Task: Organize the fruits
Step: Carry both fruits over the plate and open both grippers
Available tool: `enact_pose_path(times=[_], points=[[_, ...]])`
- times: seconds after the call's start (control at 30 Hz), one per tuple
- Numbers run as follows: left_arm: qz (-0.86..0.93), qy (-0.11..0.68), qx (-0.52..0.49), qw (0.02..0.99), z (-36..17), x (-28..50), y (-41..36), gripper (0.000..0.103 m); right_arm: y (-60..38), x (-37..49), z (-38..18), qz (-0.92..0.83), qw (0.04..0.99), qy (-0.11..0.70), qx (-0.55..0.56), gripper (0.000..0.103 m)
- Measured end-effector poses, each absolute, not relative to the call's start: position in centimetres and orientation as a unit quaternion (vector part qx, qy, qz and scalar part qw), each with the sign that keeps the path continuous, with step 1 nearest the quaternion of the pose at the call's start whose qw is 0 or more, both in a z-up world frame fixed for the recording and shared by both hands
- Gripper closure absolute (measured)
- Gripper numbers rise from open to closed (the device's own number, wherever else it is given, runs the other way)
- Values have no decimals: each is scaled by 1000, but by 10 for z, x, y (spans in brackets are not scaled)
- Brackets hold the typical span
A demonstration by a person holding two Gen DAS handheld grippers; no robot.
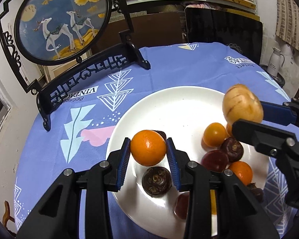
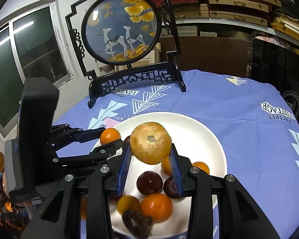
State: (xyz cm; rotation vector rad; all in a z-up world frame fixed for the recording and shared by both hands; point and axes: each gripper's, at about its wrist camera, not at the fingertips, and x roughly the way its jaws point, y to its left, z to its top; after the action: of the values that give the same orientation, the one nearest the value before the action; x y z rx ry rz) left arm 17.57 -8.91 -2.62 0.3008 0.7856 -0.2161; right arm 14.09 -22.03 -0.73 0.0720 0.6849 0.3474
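Observation:
A white plate (image 1: 169, 103) lies on the blue tablecloth with small oranges (image 1: 214, 134) and dark brown water chestnuts (image 1: 157, 181) on it. My left gripper (image 1: 148, 149) is shut on an orange (image 1: 148, 147) and holds it above the plate's left part. My right gripper (image 2: 151, 151) is shut on a tan striped round fruit (image 2: 150, 142), lifted over the plate (image 2: 205, 131). In the left wrist view that tan fruit (image 1: 242, 104) hangs at the right, above the pile. In the right wrist view the held orange (image 2: 110, 136) shows at the left between the other gripper's fingers.
A round deer picture on a black carved stand (image 1: 83, 75) stands at the table's far left. A dark chair back (image 1: 223, 31) is behind the table, a white jug (image 1: 276, 61) at the far right. Several oranges (image 2: 156, 207) and chestnuts (image 2: 149, 182) crowd the plate's near side.

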Motion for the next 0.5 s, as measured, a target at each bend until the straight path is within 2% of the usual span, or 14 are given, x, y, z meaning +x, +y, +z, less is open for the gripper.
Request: enact_pose_path(times=[0.33, 0.5], points=[[-108, 385, 117, 909, -30, 184, -84, 68, -236, 149, -11, 177, 929, 312, 92, 64], [-108, 391, 110, 907, -38, 190, -83, 67, -237, 157, -25, 169, 924, 328, 96, 64]])
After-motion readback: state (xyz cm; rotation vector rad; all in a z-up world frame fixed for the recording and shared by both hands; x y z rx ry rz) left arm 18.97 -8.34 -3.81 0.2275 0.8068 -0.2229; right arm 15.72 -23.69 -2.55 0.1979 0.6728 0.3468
